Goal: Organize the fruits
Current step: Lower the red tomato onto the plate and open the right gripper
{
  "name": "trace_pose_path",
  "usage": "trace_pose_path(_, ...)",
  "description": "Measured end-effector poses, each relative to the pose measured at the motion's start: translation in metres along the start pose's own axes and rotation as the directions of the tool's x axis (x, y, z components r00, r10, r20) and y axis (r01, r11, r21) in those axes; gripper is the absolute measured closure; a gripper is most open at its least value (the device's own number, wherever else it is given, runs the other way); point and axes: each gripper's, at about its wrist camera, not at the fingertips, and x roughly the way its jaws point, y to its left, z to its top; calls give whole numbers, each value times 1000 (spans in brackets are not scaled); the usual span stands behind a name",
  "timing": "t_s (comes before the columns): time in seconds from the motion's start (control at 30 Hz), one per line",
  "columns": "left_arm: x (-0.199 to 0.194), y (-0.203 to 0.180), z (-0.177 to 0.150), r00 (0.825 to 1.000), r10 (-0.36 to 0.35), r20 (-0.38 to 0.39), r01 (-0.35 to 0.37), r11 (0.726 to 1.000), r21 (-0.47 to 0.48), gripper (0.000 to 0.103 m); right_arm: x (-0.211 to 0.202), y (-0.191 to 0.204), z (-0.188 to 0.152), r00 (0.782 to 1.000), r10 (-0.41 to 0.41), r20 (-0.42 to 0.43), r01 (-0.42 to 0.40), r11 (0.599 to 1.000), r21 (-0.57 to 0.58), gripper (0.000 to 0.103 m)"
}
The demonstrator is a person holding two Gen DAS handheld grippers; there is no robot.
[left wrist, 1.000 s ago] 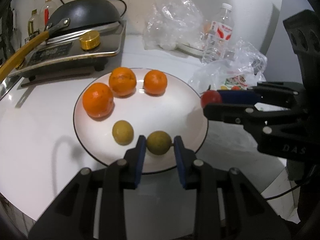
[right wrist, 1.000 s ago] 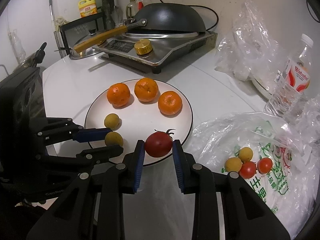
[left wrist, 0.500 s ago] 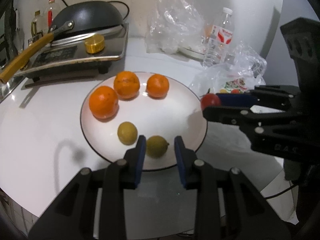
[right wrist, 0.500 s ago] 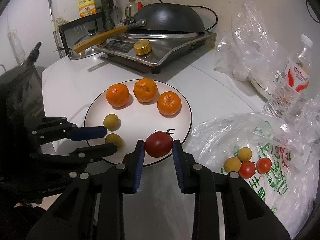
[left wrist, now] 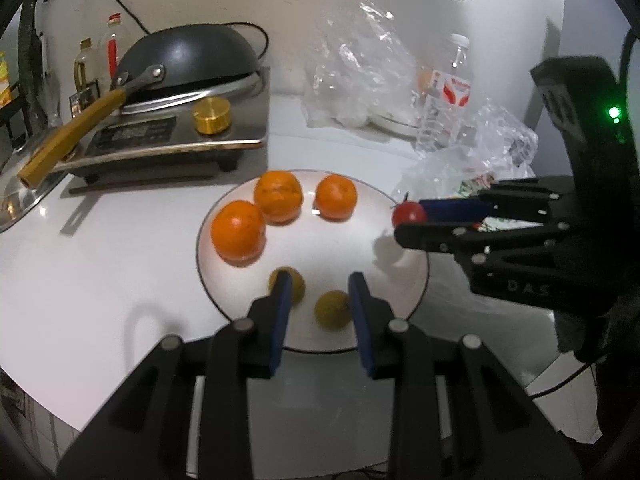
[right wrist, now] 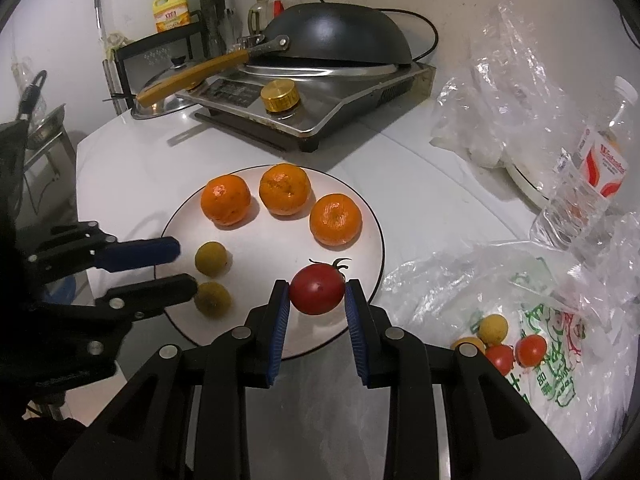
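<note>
Since a second ago, the left gripper (left wrist: 319, 286) has let go of the yellow-green fruit (left wrist: 332, 309), which now lies loose on the plate (left wrist: 372, 208), lower centre, jaws barely parted. Right gripper (right wrist: 317, 295) clamps the red tomato (right wrist: 317, 288) above the plate's near rim.

From my seat the plate (right wrist: 372, 216) is my landmark. On its far half I see three oranges (right wrist: 285, 189) in a row; on its near left side two small round fruits (right wrist: 211, 258), one behind the other. A tomato (right wrist: 317, 289) sits over its near right rim. Behind the plate stands the stove (right wrist: 320, 108) with a wok (right wrist: 340, 36) on it. Right of the plate lies a bag (right wrist: 560, 340) with small fruits (right wrist: 530, 350) on it, a bottle (right wrist: 588, 184) behind that.
</note>
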Motion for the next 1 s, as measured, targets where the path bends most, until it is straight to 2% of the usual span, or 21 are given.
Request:
trace_pose_path(0.53, 4, 23, 4, 1000, 16, 14, -16, 999, -31, 72, 39, -1, 12, 999, -15, -41, 16, 1000, 2, 73)
trace_pose_path(1.0, 6, 25, 3, 1000, 12, 9, -12, 999, -33, 72, 49, -2, 10, 997, -34, -67, 35, 999, 11, 72)
